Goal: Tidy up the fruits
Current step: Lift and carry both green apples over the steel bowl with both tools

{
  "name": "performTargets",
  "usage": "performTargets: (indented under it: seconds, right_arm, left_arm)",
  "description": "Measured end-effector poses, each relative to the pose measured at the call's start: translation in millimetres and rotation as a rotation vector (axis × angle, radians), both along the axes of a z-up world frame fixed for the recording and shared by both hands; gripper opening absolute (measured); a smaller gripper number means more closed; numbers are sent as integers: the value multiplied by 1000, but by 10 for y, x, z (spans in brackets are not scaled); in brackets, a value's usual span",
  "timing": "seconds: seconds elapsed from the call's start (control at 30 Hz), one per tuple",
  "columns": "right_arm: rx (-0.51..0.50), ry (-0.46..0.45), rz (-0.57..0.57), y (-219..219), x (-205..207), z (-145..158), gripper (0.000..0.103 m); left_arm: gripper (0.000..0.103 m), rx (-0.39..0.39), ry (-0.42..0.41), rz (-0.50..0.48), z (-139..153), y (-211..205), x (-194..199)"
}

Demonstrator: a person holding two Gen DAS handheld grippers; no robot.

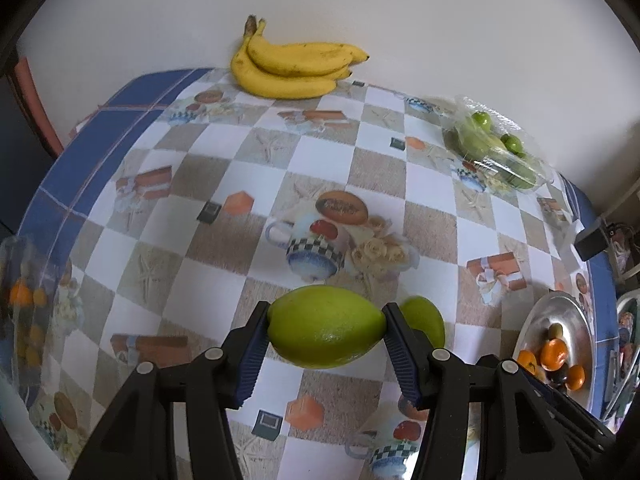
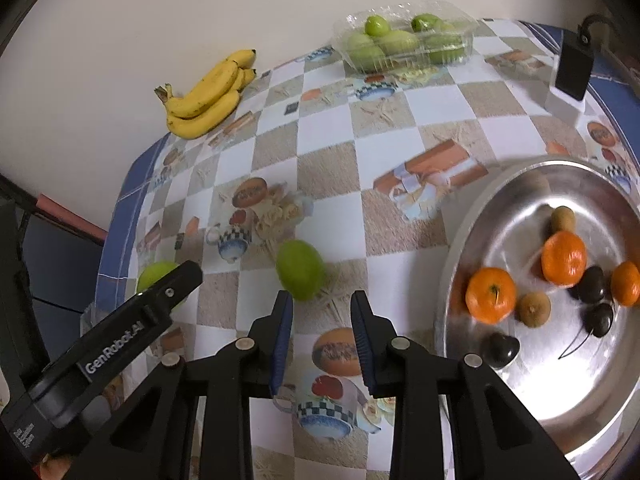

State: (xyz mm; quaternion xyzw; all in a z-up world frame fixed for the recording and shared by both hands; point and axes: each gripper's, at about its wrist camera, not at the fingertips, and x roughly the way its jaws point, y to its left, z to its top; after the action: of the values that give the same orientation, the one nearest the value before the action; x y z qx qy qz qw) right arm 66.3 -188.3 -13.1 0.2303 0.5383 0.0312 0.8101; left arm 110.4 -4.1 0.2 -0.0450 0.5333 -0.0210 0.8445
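My left gripper (image 1: 326, 326) clamps a smooth green mango (image 1: 326, 326); right gripper (image 2: 322, 328) gapes empty mid-table (image 2: 328, 152).

Tabletop (image 2: 384, 128): covered by a smooth printed cloth with a faint sheen. Tray (image 2: 472, 216), right of frame: polished metal, mirror-glossy, reflecting the fruit on it. Clamshell box (image 2: 404, 24), upper centre: thin clear plastic, crinkled and shiny. Green fruit (image 1: 326, 326) between the fingers (image 1: 252, 350): smooth, waxy skin with a soft highlight. Finger pads: blue, ribbed, matt; the arms behind are matt black plastic. Bananas (image 1: 292, 66), top centre: smooth, dull yellow peel with brown flecks. Oranges (image 2: 490, 294): finely pitted, semi-gloss rind.
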Motion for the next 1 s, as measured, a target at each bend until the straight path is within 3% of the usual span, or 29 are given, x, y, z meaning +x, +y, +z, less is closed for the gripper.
performTargets:
  seconds: [0.43,0.6,0.67,0.8,1.0]
  right_arm:
    - [2,0,41,154,241,-145,32]
    - [-68,29,68,248,365,-245,37]
    - [-96,47,66,261,416,-306,47]
    - [-159,55,70,277,496,-367,48]
    - [-144,58,75,261,605,-417,48]
  left_arm:
    - [59,-73,86,71,-291,244,148]
    - [59,-93,94,95,-323,336,186]
    - [59,-103,97,102,-333,363,201]
    - [59,-110,107,103,-361,368,228]
    - [59,-112,115,102,-392,349,254]
